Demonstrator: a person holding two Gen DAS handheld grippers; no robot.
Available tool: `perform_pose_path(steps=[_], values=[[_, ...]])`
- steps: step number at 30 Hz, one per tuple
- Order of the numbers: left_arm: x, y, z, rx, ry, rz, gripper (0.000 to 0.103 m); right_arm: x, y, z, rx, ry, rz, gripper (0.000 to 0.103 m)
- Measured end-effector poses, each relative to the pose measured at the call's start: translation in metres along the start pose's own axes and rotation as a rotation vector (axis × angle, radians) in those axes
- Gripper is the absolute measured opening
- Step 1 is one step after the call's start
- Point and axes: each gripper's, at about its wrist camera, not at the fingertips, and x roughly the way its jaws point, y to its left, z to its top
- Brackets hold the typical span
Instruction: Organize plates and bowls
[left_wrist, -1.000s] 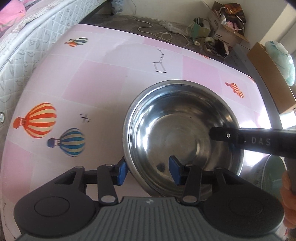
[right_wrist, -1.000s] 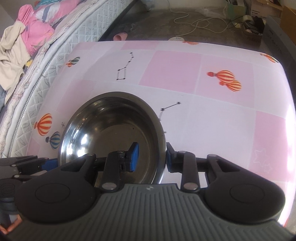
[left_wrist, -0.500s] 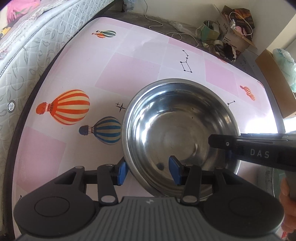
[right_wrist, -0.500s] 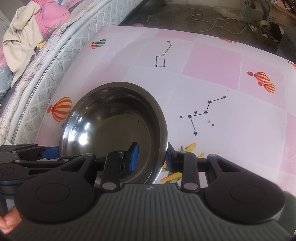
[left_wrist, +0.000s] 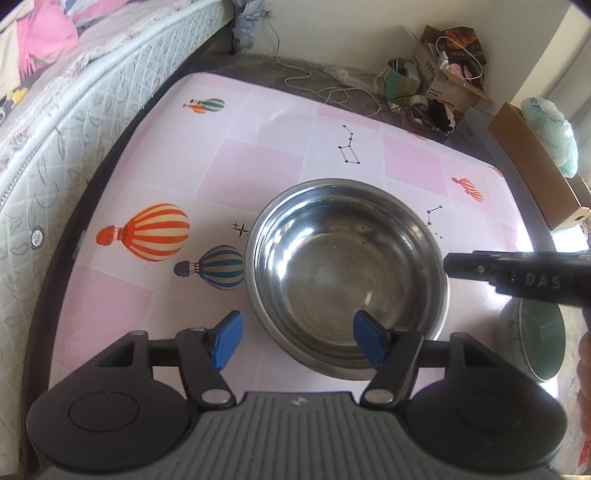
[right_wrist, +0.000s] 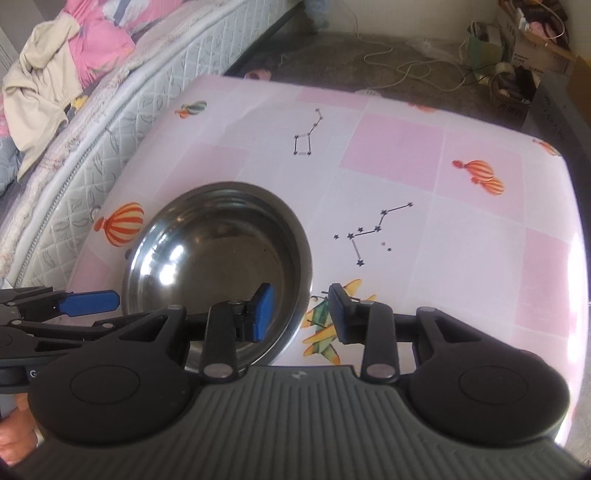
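Note:
A steel bowl (left_wrist: 347, 273) sits upright on the pink balloon-print table (left_wrist: 258, 166). My left gripper (left_wrist: 299, 341) straddles its near rim with its jaws opening. One blue pad is clear outside the wall and the other hangs inside, neither pressing. My right gripper (right_wrist: 301, 314) straddles the rim of the same bowl (right_wrist: 218, 258) on its right side. Its inner pad is inside the bowl and bare tabletop shows between the outer pad and the rim. In the left wrist view a right gripper finger (left_wrist: 517, 277) reaches over the bowl's right rim. A green-lined bowl (left_wrist: 543, 343) lies below it.
A quilted mattress (left_wrist: 74, 110) runs along the table's left side. Cardboard boxes (left_wrist: 454, 74), bags and cables clutter the floor beyond the far edge, and another open box (left_wrist: 535, 166) stands at the right. A person's hand (right_wrist: 14, 432) shows at the lower left.
The left jaws have spread off the bowl's near rim. Both grippers have drawn back and up, so the bowl looks smaller. A gap has appeared between the right outer pad and the rim.

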Motion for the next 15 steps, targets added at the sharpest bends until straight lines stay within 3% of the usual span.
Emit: perform_pose_path(steps=[11, 15], values=[[-0.059, -0.023, -0.015, 0.082, -0.094, -0.006, 0.086, -0.096, -0.032, -0.036, 0.086, -0.136, 0.067, 0.035], [-0.078, -0.037, -0.024, 0.122, -0.124, -0.021, 0.086, -0.129, -0.052, -0.062, 0.127, -0.174, 0.074, 0.038]])
